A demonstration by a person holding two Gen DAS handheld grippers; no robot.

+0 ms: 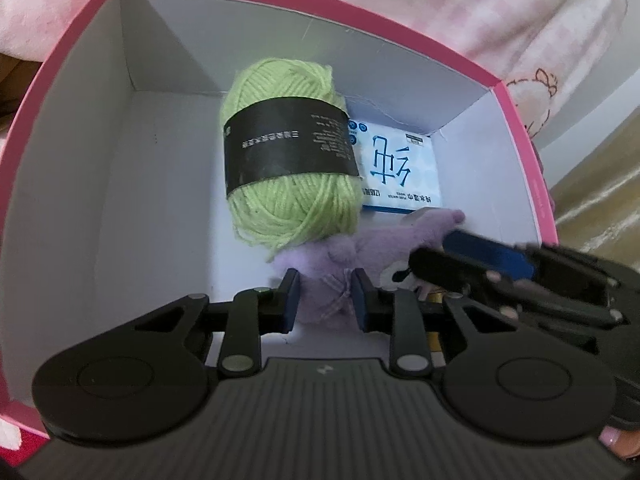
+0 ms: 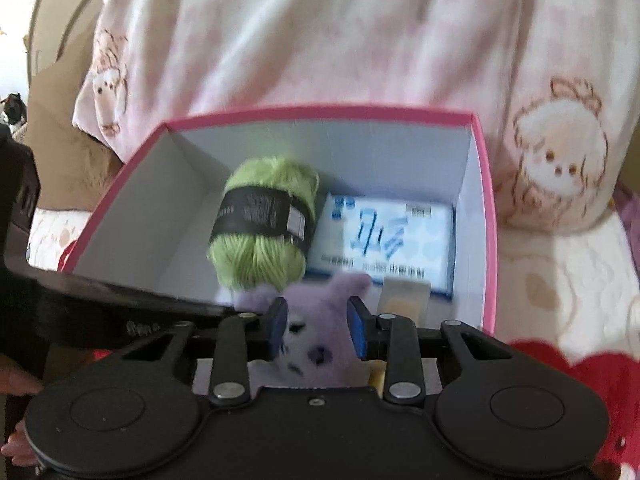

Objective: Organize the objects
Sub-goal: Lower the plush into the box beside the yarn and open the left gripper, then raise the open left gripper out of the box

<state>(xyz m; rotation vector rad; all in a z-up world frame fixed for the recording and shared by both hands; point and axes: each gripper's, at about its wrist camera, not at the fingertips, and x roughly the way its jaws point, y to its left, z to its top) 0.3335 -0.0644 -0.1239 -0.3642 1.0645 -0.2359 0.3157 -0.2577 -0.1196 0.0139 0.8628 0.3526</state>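
A pink box with white inner walls holds a green yarn ball with a black band and a blue-and-white tissue pack beside it. A purple plush toy lies at the box's near end. My left gripper is shut on the toy's lower part, by a plaid bow. In the right wrist view, my right gripper is shut on the plush toy at its head, inside the pink box. The yarn ball and tissue pack lie beyond it. The right gripper also shows in the left wrist view.
A small beige packet lies in front of the tissue pack. Pink-and-white bedding with cartoon prints surrounds the box. Red heart-patterned fabric lies at the near right. Brown cardboard stands at the left.
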